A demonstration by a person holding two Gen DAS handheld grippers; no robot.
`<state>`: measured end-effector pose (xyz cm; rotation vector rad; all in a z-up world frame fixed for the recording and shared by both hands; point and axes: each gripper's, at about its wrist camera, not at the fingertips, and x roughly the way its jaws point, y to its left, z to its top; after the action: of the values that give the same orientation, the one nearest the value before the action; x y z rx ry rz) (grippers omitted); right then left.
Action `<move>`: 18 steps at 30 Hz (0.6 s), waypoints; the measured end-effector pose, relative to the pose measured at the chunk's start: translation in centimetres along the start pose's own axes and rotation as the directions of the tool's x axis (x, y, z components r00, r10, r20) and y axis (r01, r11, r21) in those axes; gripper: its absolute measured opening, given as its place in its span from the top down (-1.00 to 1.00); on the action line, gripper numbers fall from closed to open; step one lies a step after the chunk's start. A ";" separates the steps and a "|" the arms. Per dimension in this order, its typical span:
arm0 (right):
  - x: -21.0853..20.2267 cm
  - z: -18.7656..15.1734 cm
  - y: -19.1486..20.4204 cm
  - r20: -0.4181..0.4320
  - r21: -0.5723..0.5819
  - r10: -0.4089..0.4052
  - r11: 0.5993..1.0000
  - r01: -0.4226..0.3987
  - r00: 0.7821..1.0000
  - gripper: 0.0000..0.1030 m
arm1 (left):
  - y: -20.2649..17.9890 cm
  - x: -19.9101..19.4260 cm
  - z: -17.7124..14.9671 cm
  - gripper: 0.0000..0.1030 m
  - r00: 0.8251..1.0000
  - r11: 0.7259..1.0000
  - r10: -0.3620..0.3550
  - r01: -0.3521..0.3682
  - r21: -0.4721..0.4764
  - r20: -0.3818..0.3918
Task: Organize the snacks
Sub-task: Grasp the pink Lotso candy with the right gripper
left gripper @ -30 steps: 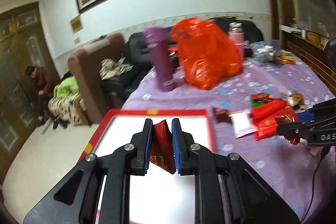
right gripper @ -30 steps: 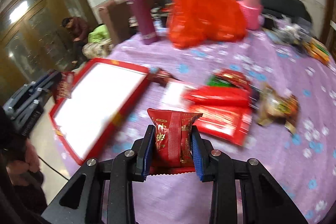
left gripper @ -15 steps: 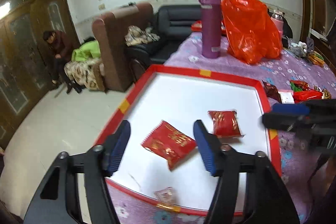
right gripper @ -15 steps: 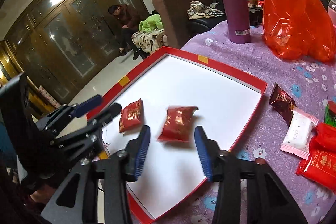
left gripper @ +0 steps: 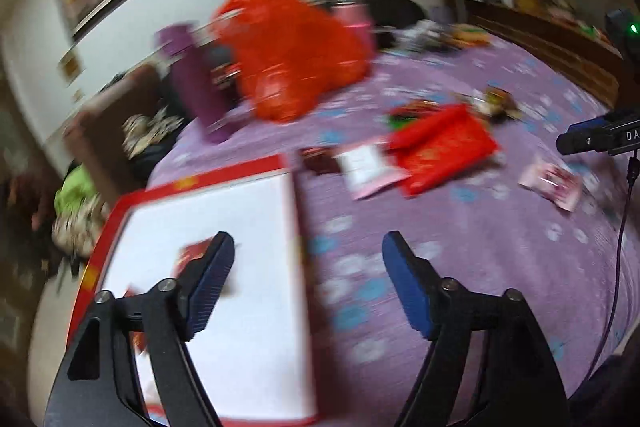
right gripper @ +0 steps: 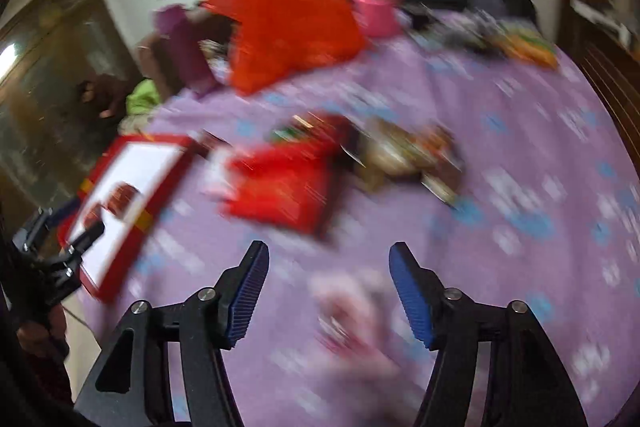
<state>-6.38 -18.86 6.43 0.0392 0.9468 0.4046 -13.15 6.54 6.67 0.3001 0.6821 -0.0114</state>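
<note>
- A second ago each tool held a small red snack packet; now the left tool [left gripper: 308, 253] and the right tool [right gripper: 329, 263] both stand open with nothing between the jaws, which have just been opening.
- The two red packets [right gripper: 120, 201] now lie in the red tray [left gripper: 236, 169], on its white floor.
- I judge that this pair is delivered, and that both hands are going back to the snacks left on the worktop [left gripper: 500, 259].
- Both views are blurred, so small details are uncertain.
- The left view shows the tray from near. It also shows the pile of red packets [left gripper: 440, 147] beside a white and pink one [left gripper: 368, 167], and a pink packet [left gripper: 552, 183] lying apart, near the right tool.
- The right view shows this pink packet [right gripper: 352, 311] directly under its open jaws, not touched, so it is probably the next one. It also shows a brownish wrapper [right gripper: 404, 155] beside the red pile.
</note>
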 end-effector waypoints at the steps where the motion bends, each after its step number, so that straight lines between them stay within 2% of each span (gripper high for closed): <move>1: 0.2 -0.5 -0.9 -0.018 0.013 -0.004 1.000 0.004 1.000 -0.28 | -1.6 0.2 0.7 -0.53 1.000 0.998 -0.012 0.011 0.054 0.013; 5: -0.2 -1.8 -1.1 -0.022 -0.017 0.011 1.000 -0.011 1.000 -0.27 | -4.6 0.8 2.7 -0.52 0.999 0.981 -0.004 -0.006 0.194 0.050; 9: 1.0 -1.3 1.1 -0.023 -0.103 0.014 0.995 -0.017 1.000 -0.27 | -4.8 2.0 5.1 -0.52 0.998 0.973 -0.015 0.001 0.232 0.059; 12: 2.9 -1.6 1.7 -0.069 -0.134 -0.021 0.991 0.012 0.997 -0.24 | -5.1 3.8 6.9 -0.52 0.998 0.966 -0.058 0.046 0.253 0.040; 15: 4.6 -2.1 1.4 -0.112 -0.140 -0.044 0.990 0.028 0.993 -0.07 | -5.8 5.9 8.1 -0.52 0.998 0.953 -0.061 0.050 0.300 0.027; 18: 4.3 -2.2 1.0 -0.091 -0.152 -0.044 0.988 0.030 0.995 0.12 | -6.7 7.9 9.4 -0.52 0.996 0.930 -0.095 0.088 0.358 0.002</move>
<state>-6.22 -16.68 1.96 -0.1360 1.0057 0.4458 -1.89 -1.74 6.82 0.6179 0.6728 -0.2295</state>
